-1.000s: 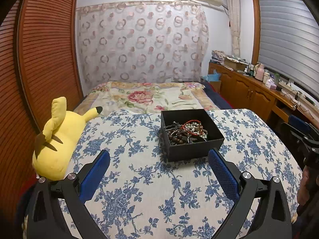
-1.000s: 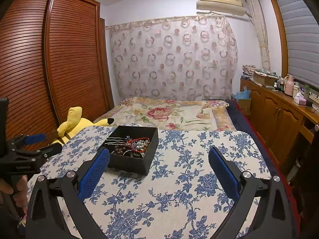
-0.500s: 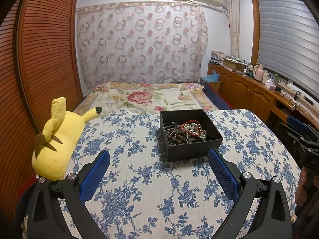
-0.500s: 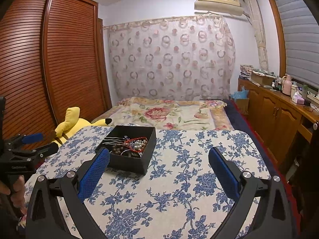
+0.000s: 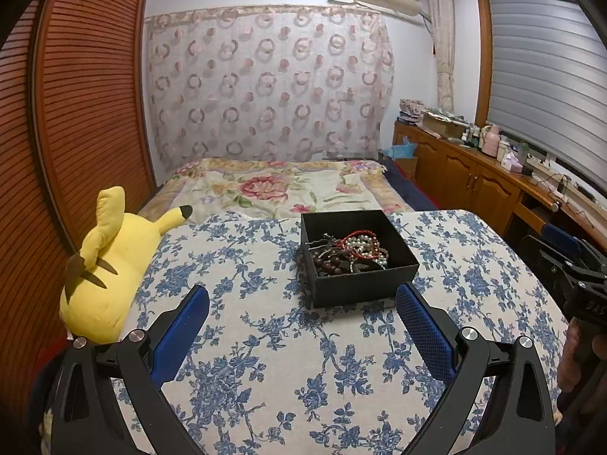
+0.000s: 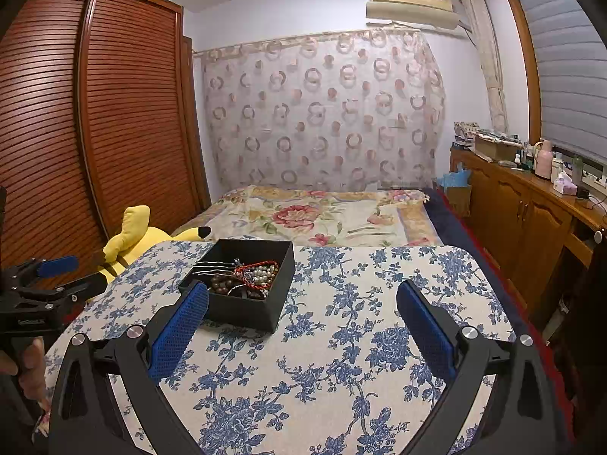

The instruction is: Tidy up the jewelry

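Box point(image 5: 358, 261) slightly nearer, possibly hairpins point(image 6: 212, 265) right-view only

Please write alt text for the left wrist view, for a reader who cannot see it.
An open black box holding tangled bead bracelets sits on a table under a blue-flowered cloth, just beyond the left tongs, which are open and empty. A yellow plush toy lies at the table's left edge, with a bed behind.
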`<state>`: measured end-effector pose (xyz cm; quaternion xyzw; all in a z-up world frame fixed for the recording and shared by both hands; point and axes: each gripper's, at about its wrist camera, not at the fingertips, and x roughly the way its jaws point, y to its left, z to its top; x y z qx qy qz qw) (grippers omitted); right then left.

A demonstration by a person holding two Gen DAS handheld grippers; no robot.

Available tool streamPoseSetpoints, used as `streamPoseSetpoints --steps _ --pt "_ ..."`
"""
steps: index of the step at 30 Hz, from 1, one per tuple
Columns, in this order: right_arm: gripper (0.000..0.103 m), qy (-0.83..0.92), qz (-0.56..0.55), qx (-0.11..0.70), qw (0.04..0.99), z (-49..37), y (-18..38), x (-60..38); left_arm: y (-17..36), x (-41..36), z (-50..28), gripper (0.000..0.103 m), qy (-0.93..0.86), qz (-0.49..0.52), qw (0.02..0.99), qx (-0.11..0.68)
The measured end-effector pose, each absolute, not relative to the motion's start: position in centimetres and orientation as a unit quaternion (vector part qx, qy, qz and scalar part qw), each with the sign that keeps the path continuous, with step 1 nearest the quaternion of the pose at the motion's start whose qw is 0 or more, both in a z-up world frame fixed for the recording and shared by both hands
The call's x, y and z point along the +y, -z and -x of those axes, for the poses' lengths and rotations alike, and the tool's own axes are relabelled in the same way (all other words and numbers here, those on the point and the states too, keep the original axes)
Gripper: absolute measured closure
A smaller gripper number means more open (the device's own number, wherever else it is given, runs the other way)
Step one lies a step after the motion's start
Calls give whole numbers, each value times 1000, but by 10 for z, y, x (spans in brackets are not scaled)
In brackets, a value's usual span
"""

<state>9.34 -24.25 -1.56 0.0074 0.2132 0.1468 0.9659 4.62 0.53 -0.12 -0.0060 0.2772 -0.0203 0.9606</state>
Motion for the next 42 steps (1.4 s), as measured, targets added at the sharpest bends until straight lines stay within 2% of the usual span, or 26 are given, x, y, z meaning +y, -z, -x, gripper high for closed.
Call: streamPoseSetpoints --steps 42 --pt "3 -148 -9 214 966 -93 17 -243 -3 3 -42 8 24 7 962 272"
